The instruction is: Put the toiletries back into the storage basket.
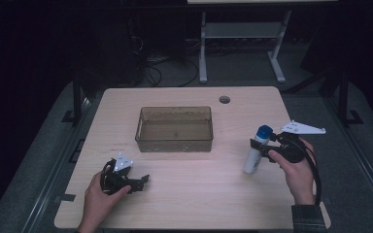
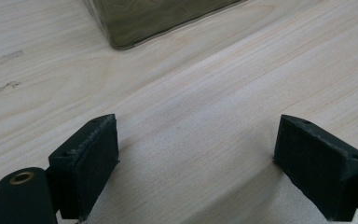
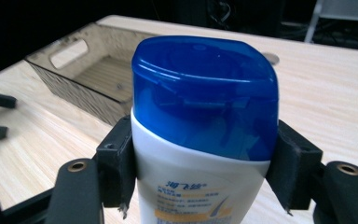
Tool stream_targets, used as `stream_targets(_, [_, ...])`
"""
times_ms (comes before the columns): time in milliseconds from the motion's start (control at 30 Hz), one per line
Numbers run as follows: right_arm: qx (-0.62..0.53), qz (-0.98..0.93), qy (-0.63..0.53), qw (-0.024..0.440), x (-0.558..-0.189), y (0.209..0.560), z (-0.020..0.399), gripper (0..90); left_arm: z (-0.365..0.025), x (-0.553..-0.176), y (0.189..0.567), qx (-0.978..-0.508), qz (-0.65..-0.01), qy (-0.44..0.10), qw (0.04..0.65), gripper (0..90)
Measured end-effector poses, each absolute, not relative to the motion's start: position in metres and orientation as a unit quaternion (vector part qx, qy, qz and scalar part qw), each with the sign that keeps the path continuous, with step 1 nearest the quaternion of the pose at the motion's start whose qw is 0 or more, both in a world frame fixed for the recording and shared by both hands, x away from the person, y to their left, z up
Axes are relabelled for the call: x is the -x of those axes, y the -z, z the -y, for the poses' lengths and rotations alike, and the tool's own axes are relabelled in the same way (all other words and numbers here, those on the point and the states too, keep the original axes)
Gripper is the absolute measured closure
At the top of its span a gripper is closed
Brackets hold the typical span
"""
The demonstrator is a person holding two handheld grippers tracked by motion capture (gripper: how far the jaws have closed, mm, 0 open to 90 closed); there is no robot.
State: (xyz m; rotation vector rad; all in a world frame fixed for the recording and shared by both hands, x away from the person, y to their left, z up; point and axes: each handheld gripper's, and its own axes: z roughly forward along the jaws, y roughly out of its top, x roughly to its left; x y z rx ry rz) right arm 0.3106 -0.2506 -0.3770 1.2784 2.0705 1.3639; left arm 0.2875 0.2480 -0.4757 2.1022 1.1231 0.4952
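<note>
The right tool (image 1: pixel 267 144) has its two pads clamped on the neck of a white shampoo bottle with a blue cap (image 1: pixel 256 150), just under the cap, as the right gripper view shows with a pad (image 3: pixel 116 163) pressed against each side of the bottle. The bottle stands near the right edge of the worktop (image 1: pixel 199 194), roughly upright with its top leaning slightly away from the hand; whether its base touches the wood or hangs just above it cannot be told. A clear, smoke-tinted bin (image 1: pixel 175 129) sits at the middle of the worktop, toward the far edge, open at the top and with nothing in it.

The step in hand looks like carrying the bottle over to the bin and setting it inside. To do that well, the grip should stay firm, since the bottle is smooth and held high, so its heavy lower part may swing. It needs lifting enough for the base to pass over the bin's near right wall before moving across. Lowering it until the base rests on the bin floor, and only then letting go, would keep it from toppling.

The left tool (image 1: pixel 141 180) lies low near the near left corner of the worktop, its jaws spread wide with nothing between them, well apart from the bin. It could steady the bin if it slides.
</note>
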Motion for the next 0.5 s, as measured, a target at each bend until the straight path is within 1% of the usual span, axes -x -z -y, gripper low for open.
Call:
stream_targets(300, [-0.433,-0.721,-0.508,0.184,-0.315,0.365,0.242,34.3,-0.248,-0.288,0.476,-0.810,-0.433,-0.191,0.347,12.5])
stream_targets(500, [-0.421,-0.722,-0.518,0.181,-0.321,0.360,0.232,34.3,-0.248,-0.288,0.476,-0.811,-0.432,-0.191,0.346,12.5])
